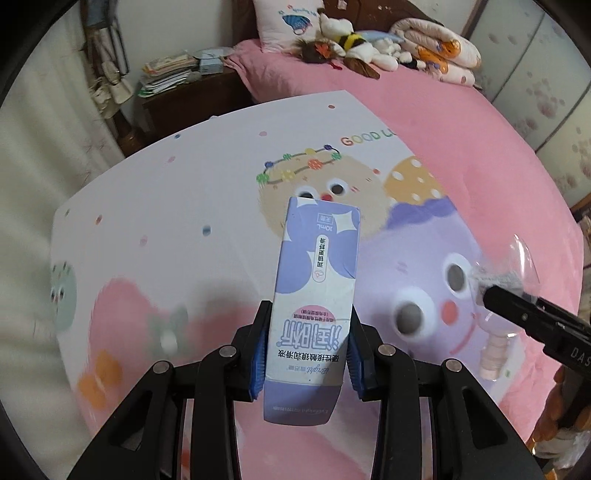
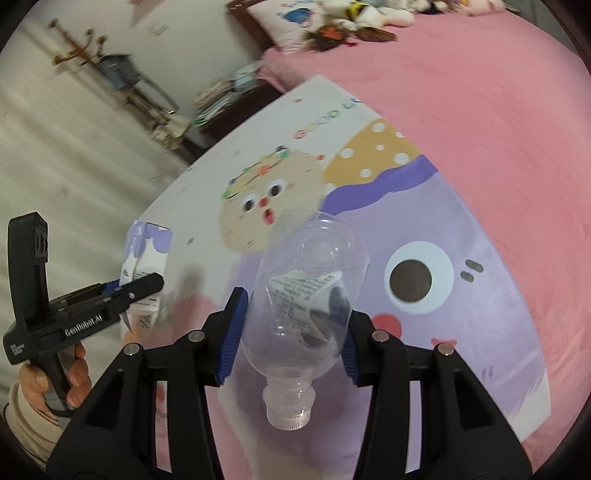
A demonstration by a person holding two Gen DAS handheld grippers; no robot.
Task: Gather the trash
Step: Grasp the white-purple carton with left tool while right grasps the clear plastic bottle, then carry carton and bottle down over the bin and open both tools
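My left gripper (image 1: 307, 350) is shut on a tall purple-and-white carton (image 1: 317, 280), held upright above the cartoon-printed mat (image 1: 166, 206). The same carton (image 2: 147, 258) and left gripper (image 2: 142, 288) appear at the left of the right wrist view, carried by a hand (image 2: 75, 376). My right gripper (image 2: 291, 336) is shut on a clear plastic bottle (image 2: 306, 295), cap toward the camera, a crumpled label inside. In the left wrist view that bottle (image 1: 517, 266) shows at the right edge with one black finger (image 1: 517, 306) of the right gripper on it.
The mat lies on a pink bed (image 1: 424, 103) with plush toys (image 1: 347, 44), a pillow (image 1: 284, 22) and a folded quilt (image 1: 436, 48) at its head. A dark nightstand (image 1: 177, 96) stacked with papers stands at the left. A coat stand (image 2: 122, 70) is by the wall.
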